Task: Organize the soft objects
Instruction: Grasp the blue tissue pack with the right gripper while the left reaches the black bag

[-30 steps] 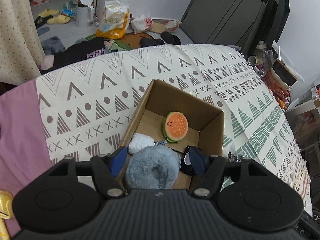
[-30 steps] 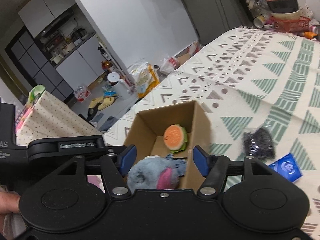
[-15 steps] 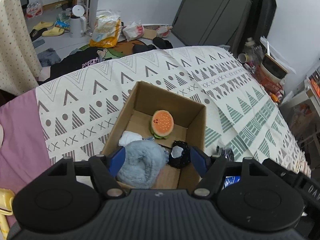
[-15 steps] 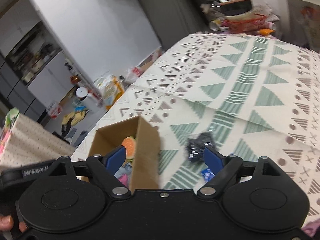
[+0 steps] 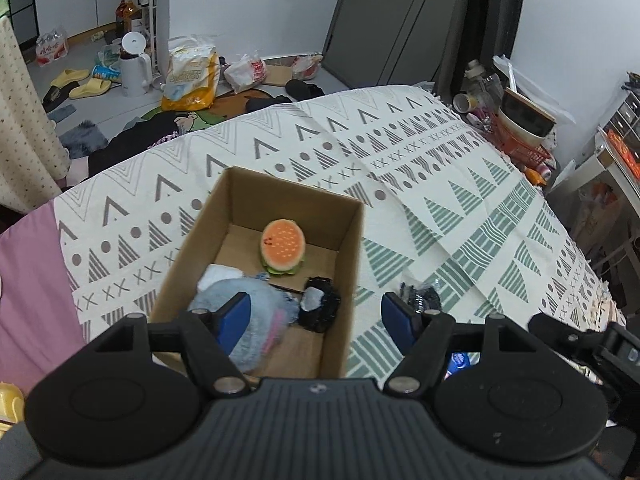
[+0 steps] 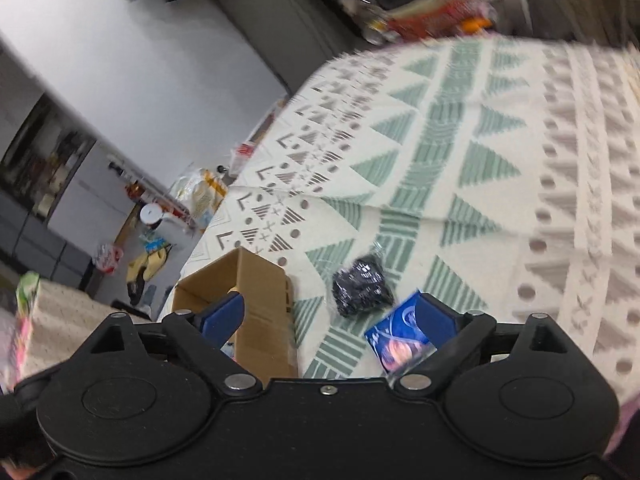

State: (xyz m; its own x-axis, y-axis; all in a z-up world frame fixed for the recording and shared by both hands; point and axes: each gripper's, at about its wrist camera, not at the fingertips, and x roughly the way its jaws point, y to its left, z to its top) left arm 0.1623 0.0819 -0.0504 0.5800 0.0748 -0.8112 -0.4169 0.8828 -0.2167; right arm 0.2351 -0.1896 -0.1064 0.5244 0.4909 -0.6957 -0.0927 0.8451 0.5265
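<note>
Right gripper (image 6: 330, 318) hovers, seemingly tilted, jaws spread.

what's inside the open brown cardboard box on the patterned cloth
Inside the cardboard box: an orange burger plush, grey-blue fluffy plush, white soft item, black bundle. Anything beneath them is hidden.

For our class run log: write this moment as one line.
left gripper: open over cardboard box | right gripper: open, above black bundle | in box: burger plush, grey plush

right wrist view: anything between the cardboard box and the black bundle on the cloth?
Nothing. In the right wrist view, only bare patterned cloth separates the cardboard box from the black bundle; the blue packet lies nearer the camera.
</note>
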